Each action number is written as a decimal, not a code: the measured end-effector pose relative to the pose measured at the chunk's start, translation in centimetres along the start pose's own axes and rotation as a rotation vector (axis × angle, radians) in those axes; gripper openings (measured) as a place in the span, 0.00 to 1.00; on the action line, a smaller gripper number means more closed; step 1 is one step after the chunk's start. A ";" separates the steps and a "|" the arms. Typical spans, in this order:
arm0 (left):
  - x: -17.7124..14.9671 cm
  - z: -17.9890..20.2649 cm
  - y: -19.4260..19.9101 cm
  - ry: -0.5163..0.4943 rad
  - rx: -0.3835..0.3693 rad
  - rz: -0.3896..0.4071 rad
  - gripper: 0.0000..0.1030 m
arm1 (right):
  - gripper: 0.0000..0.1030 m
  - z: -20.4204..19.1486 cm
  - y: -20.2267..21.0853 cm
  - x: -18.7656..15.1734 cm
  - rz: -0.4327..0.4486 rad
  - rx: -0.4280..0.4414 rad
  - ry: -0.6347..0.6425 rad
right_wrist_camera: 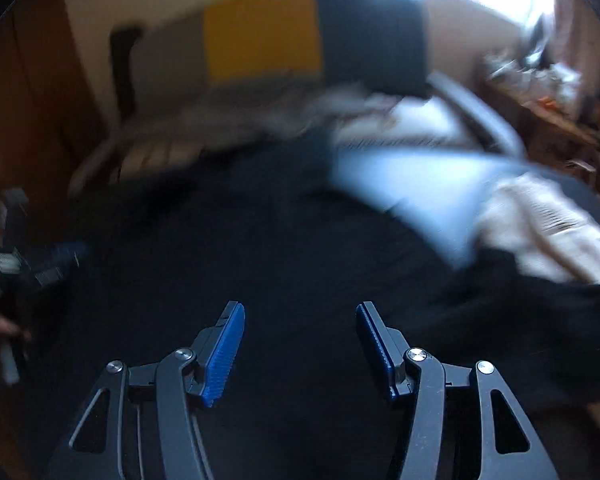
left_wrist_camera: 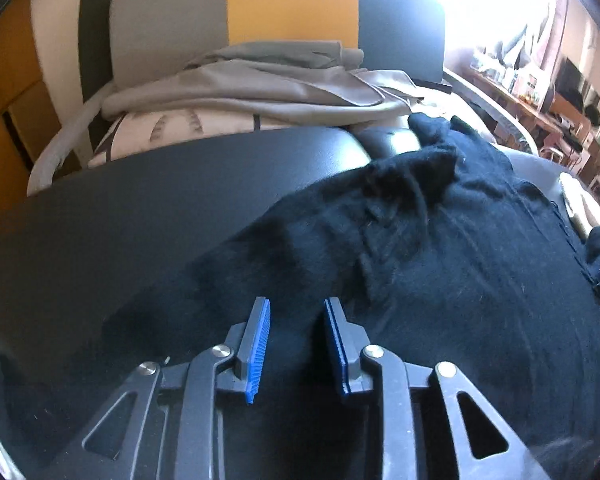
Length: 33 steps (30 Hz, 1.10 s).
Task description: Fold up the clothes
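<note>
Black, smooth tabletop (left_wrist_camera: pixel 140 200) fills my left wrist view, curving away to a pale bed with a patterned cover (left_wrist_camera: pixel 172 132) just behind it. On that bed lies a heap of crumpled grey cloth (left_wrist_camera: pixel 260 80), and behind it stands a headboard in grey, yellow and dark panels (left_wrist_camera: pixel 292 4). Off to the right I see a cluttered wooden shelf (left_wrist_camera: pixel 540 92) beside a bright window.

On the table, spread to the right, lies the black knitted garment (left_wrist_camera: pixel 440 248), bunched into a rumpled fold near its far edge. My left gripper (left_wrist_camera: pixel 297 312) hangs over its near edge, blue-padded jaws narrowly apart, nothing pinched between them.

In the right wrist view everything is smeared. My right gripper (right_wrist_camera: pixel 300 316) stands with jaws wide apart above the same dark garment (right_wrist_camera: pixel 260 240), gripping nothing. A pale blue patch (right_wrist_camera: pixel 412 188) shows beyond the cloth; I cannot tell what it is.
</note>
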<state>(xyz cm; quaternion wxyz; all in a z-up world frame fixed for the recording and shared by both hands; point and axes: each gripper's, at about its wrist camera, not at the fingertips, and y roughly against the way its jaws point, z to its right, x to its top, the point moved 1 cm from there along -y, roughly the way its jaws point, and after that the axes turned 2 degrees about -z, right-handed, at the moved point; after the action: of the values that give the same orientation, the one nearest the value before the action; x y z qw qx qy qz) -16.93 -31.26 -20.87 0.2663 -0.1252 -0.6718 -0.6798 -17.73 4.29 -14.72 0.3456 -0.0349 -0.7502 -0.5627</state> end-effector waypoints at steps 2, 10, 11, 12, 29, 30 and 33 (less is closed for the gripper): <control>-1.0 -1.3 0.5 0.025 0.006 0.002 0.28 | 0.59 -0.9 -1.3 -0.9 -0.010 0.012 -0.019; -4.3 -5.8 2.9 0.098 0.077 -0.010 0.28 | 0.64 -4.5 -1.4 -2.9 0.029 0.034 0.052; -4.2 -6.3 3.3 0.130 0.065 -0.034 0.28 | 0.64 -4.5 -1.3 -2.8 0.025 0.041 0.067; -4.1 -6.6 3.5 0.152 0.049 -0.054 0.28 | 0.64 -4.6 -1.3 -2.7 0.022 0.049 0.082; 12.6 9.8 -1.4 -0.492 -0.100 0.025 0.50 | 0.53 1.4 -9.9 17.6 -0.033 0.135 -0.010; 12.9 10.2 -2.2 -0.516 -0.080 0.020 0.51 | 0.53 1.2 -10.8 18.1 -0.039 0.136 -0.005; 14.3 10.9 -4.7 -0.561 -0.025 0.003 0.51 | 0.53 -0.1 -12.8 19.4 -0.050 0.101 0.027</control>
<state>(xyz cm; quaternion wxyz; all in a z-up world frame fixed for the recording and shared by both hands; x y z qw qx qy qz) -33.32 -23.58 -16.60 0.0695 -0.3127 -0.7105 -0.6265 -38.00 -7.01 -14.41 0.3428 0.0091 -0.7736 -0.5329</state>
